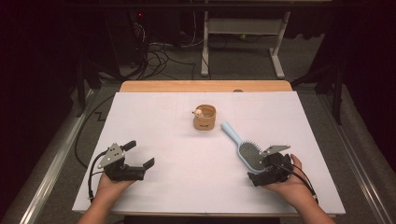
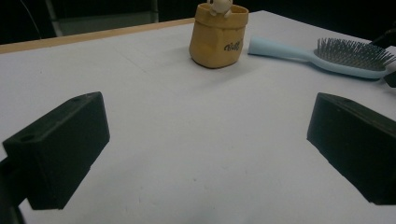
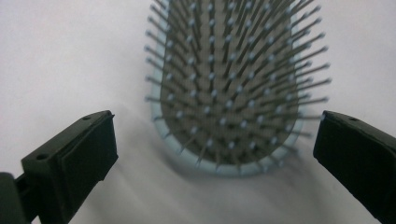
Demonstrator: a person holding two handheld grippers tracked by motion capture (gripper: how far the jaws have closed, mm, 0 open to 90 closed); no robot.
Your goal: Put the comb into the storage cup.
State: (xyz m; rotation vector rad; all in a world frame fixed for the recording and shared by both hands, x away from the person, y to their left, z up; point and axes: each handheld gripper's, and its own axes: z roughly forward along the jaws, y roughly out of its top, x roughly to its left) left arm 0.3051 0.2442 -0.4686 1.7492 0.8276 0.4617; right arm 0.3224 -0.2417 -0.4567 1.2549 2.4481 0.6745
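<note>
On the white table [image 1: 187,177], seen from the high view, a small tan pot [image 1: 205,117] with a little figure peeking over its rim is standing toward the far middle. A light blue hairbrush [image 1: 243,149] is lying just beside the pot on its near right, bristles up, its handle pointing back toward the pot. The left gripper [image 1: 141,155] is resting in the person's left hand [image 1: 109,184], well apart from the pot on its near left, with its jaws standing spread and nothing between them. The right gripper [image 1: 261,173] is sitting in the right hand [image 1: 289,182] at the brush head's near end.

Along the left gripper view, the left gripper [image 2: 205,144] is showing both black jaws wide apart over bare table, while the pot [image 2: 218,35] is standing far ahead and the hairbrush [image 2: 327,58] is stretching to its right.

Along the right gripper view, the right gripper [image 3: 210,158] is holding its jaws spread, one on each side of the hairbrush [image 3: 233,79], whose bristled head is lying between and just ahead of them, farther from the pot than the handle; neither jaw is touching it.
</note>
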